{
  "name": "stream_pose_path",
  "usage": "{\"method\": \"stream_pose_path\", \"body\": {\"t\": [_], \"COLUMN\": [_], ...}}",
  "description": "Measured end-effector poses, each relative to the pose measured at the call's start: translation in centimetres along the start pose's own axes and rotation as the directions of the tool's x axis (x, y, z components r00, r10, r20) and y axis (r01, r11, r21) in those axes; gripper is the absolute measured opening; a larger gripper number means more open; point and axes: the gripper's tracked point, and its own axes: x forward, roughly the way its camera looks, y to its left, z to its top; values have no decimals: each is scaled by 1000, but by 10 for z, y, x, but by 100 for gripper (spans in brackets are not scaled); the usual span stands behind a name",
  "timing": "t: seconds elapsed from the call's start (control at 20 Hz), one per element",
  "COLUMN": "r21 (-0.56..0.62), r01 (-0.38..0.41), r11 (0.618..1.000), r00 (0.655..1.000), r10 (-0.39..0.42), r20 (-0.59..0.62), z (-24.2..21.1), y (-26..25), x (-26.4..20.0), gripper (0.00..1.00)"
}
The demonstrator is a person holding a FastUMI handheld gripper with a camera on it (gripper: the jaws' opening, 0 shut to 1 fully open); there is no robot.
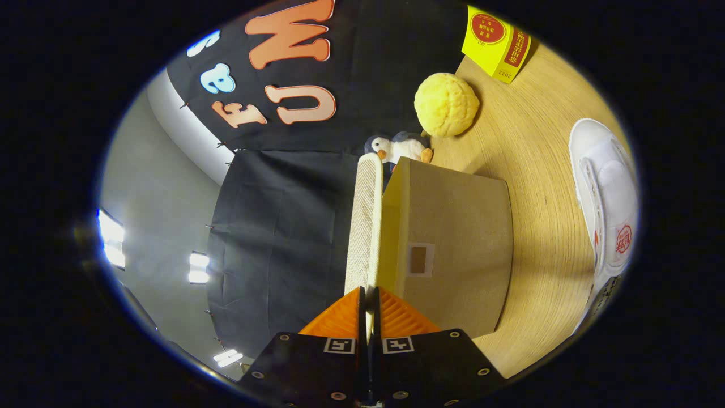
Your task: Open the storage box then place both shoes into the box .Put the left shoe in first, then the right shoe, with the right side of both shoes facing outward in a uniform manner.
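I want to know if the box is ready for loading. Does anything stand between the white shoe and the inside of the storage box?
Yes, the lid. The gripper is shut on its edge and has it lifted only a little off the storage box, so the opening is still mostly covered. The white shoe lies apart on the table, with bare wood between it and the box.

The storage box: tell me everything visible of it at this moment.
The storage box is a tan, cardboard-looking box standing on the wooden table, with a small framed label window on its near face. Its lid, a pale woven-textured panel, is swung partly away from the body, showing a yellowish inner edge. The gripper is shut on the lid's edge, both fingers pressing it. A toy penguin sits just beyond the box.
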Motion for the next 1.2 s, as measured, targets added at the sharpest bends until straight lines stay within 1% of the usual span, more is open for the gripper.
{"method": "stream_pose_path", "body": {"t": [0.25, 0.4, 0.55, 0.95, 1.1, 1.2], "r21": [-62, -116, -189, -253, -259, -258], "r01": [-30, -25, -1, 21, 40, 65], "r11": [998, 993, 982, 967, 965, 964], "r00": [999, 999, 1000, 999, 999, 998], "r10": [32, 29, 6, -13, -33, -60], "r20": [22, 32, 30, 32, 30, 28], "z": [0, 2, -4, -29, -40, -47], "y": [46, 77, 105, 167, 179, 182], "x": [5, 19, 40, 125, 161, 186], "gripper": [3, 3, 3, 3, 3, 4]}}
